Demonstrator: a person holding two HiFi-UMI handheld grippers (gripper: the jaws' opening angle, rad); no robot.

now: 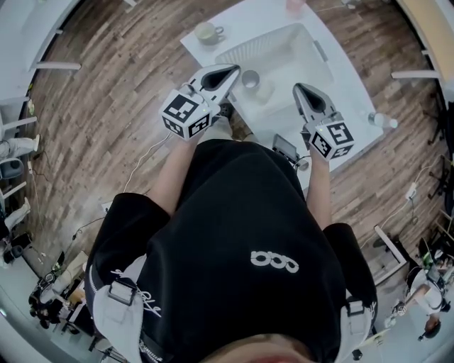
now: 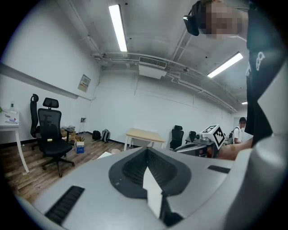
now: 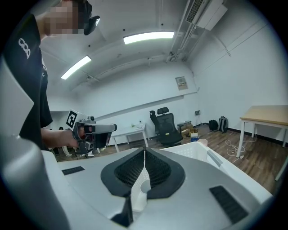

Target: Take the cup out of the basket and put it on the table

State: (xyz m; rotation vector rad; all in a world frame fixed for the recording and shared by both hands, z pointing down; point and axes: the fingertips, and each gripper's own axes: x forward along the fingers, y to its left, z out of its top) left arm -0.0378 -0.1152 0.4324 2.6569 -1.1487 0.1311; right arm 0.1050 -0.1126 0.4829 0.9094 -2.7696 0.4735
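A white slatted basket (image 1: 284, 49) stands on the white table (image 1: 351, 131). A small grey cup (image 1: 250, 79) sits upright at the basket's near left corner. My left gripper (image 1: 233, 71) is shut and empty, its tip just left of that cup. My right gripper (image 1: 299, 88) is also shut and empty, over the basket's near right part. In the left gripper view the closed jaws (image 2: 146, 152) point level into the room. In the right gripper view the closed jaws (image 3: 144, 152) hide most of the basket (image 3: 202, 150). A pale round rim (image 3: 144, 186) shows under them.
A second cup with a handle (image 1: 208, 32) stands on the table's far left corner. A clear bottle (image 1: 383, 120) lies at the right edge, a pink object (image 1: 294, 6) at the far edge, a small black device (image 1: 286, 147) at the near edge. Wooden floor surrounds the table.
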